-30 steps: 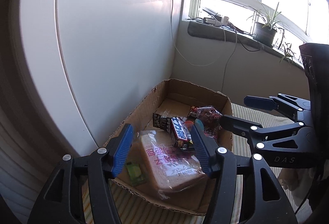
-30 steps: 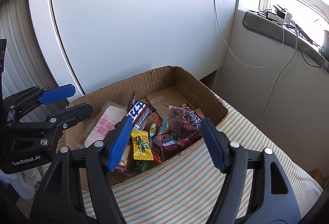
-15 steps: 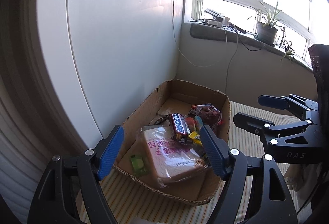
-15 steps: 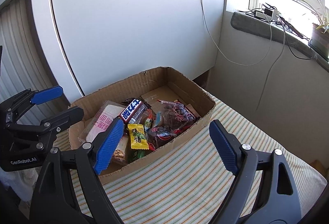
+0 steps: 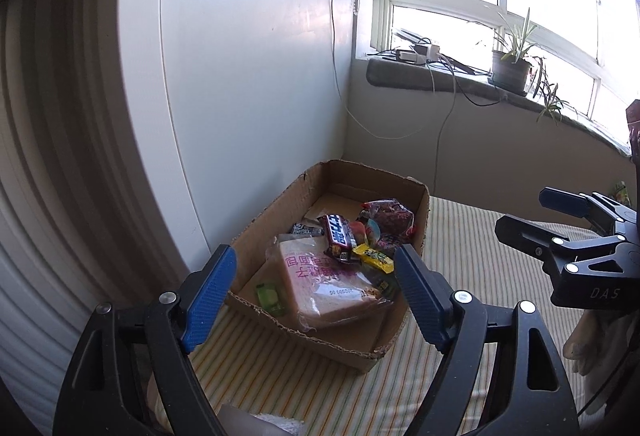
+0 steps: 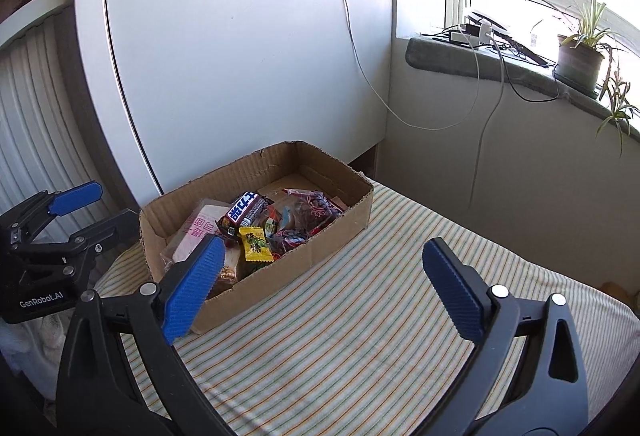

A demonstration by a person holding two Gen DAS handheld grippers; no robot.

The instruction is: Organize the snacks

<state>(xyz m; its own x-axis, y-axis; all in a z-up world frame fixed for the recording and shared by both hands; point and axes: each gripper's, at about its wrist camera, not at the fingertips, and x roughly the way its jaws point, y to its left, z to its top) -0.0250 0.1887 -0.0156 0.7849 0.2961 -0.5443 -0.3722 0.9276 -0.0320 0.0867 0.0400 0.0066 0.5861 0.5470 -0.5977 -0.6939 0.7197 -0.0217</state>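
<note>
An open cardboard box (image 5: 276, 208) (image 6: 332, 232) stands on the striped cloth and holds the snacks. Inside lie a wrapped bread loaf with pink print (image 5: 320, 284) (image 6: 196, 232), a brown chocolate bar (image 5: 338, 236) (image 6: 244, 210), a yellow candy (image 5: 374, 258) (image 6: 256, 246), a dark red bag (image 5: 388, 214) (image 6: 312, 208) and a small green packet (image 5: 270, 294). My left gripper (image 5: 313, 252) hangs before the box's near end, jaws opening, nothing between them. My right gripper (image 6: 323, 244) hangs over the cloth beside the box's long side, jaws also opening and empty.
The striped cloth (image 6: 360, 336) stretches to the right of the box. A white cabinet panel (image 6: 240, 56) rises close behind the box. A windowsill carries a potted plant (image 6: 580, 60) and a power strip (image 6: 476, 32) with cables hanging down the wall.
Both grippers have drawn back from the box, which now looks smaller and farther off. The jaws of both have spread wider. The snacks in the box have not moved.
</note>
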